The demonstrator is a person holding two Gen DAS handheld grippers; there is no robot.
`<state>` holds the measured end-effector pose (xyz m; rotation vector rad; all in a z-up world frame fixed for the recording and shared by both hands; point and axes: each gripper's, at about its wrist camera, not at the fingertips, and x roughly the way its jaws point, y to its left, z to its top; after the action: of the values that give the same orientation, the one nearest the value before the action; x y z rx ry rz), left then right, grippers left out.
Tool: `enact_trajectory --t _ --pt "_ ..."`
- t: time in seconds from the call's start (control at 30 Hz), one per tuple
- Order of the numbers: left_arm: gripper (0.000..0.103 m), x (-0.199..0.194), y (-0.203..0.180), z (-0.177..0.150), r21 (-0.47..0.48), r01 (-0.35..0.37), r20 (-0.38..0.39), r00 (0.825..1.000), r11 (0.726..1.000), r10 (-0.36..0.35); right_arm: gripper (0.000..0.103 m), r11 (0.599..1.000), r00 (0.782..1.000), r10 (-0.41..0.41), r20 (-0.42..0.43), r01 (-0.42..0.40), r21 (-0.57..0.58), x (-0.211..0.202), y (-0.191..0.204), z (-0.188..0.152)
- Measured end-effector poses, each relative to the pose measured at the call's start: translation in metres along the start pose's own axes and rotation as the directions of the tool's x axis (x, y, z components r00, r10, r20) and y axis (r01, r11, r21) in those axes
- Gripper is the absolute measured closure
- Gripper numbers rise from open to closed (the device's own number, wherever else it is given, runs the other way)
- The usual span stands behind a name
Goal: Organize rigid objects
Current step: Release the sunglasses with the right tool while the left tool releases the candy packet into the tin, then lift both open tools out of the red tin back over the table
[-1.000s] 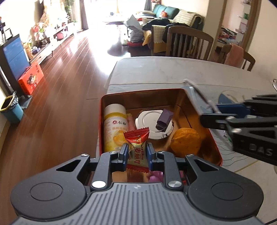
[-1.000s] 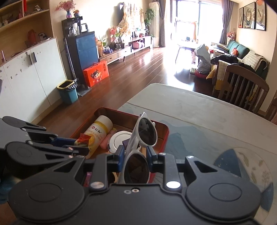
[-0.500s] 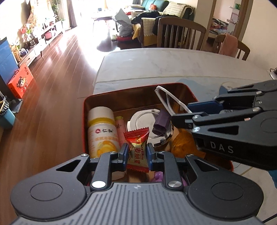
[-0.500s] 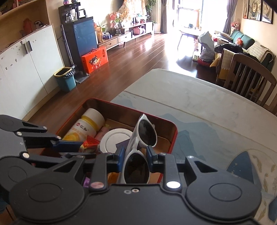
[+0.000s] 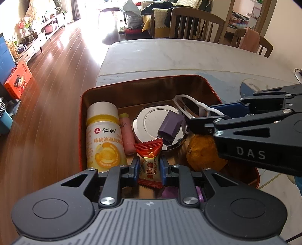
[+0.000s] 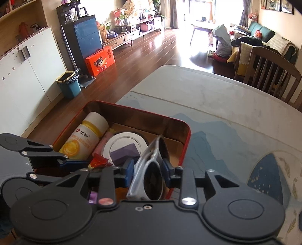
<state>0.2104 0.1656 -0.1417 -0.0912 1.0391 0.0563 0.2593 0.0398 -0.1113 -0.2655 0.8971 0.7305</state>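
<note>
Left gripper (image 5: 149, 167) clamps a red foil-wrapped candy (image 5: 150, 162) above the red metal tin (image 5: 143, 83). Right gripper (image 6: 148, 168), jaws just opening, loosely brackets white-framed dark-lensed sunglasses (image 6: 152, 169).

1. I get strong daylight from the far windows (image 6: 190, 11), blown out white.
2. Glare streaks the wooden floor (image 5: 62, 62) in both views.
3. Tin (image 5: 143, 88) interior shaded, its contents still sharp.
4. Fisheye bending at the edges; dark corners.
5. No motion blur.

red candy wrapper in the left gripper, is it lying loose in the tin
No, the red candy wrapper is pinched between the left gripper's pads above the red metal tin.
</note>
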Motion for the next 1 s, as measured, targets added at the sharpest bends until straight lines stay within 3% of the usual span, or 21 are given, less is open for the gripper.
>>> enact_trajectory --t 0.37,0.6,0.67,0.73,0.83,1.0 --pt "0.078 -0.006 0.001 -0.003 -0.039 0.014 0.001 1.000 0.999 -0.014 0.065 0.999 0.999 0.023 0.025 -0.023 0.031 -0.019 -0.003 -0.007" --pt "0.063 -0.023 0.000 -0.009 -0.064 0.028 0.037 0.999 0.998 -0.026 0.062 0.998 0.998 0.043 0.055 -0.045 0.048 -0.039 -0.002 -0.010" --pt "0.055 -0.029 -0.003 -0.010 -0.062 0.023 0.053 0.998 0.998 -0.020 0.061 0.998 0.997 0.038 0.064 -0.042 0.052 -0.046 -0.002 -0.013" --pt "0.041 -0.037 -0.006 -0.011 -0.064 0.020 0.072 0.997 0.998 -0.015 0.061 0.997 0.997 0.041 0.072 -0.046 0.062 -0.052 -0.003 -0.015" --pt "0.041 -0.049 -0.010 -0.014 -0.063 0.010 0.094 0.996 0.998 -0.004 0.049 0.996 0.995 0.041 0.087 -0.048 0.079 -0.063 -0.007 -0.019" --pt "0.041 -0.067 -0.016 -0.019 -0.071 0.008 0.122 0.993 0.997 0.001 0.048 0.994 0.993 0.039 0.115 -0.050 0.094 -0.083 -0.013 -0.029"
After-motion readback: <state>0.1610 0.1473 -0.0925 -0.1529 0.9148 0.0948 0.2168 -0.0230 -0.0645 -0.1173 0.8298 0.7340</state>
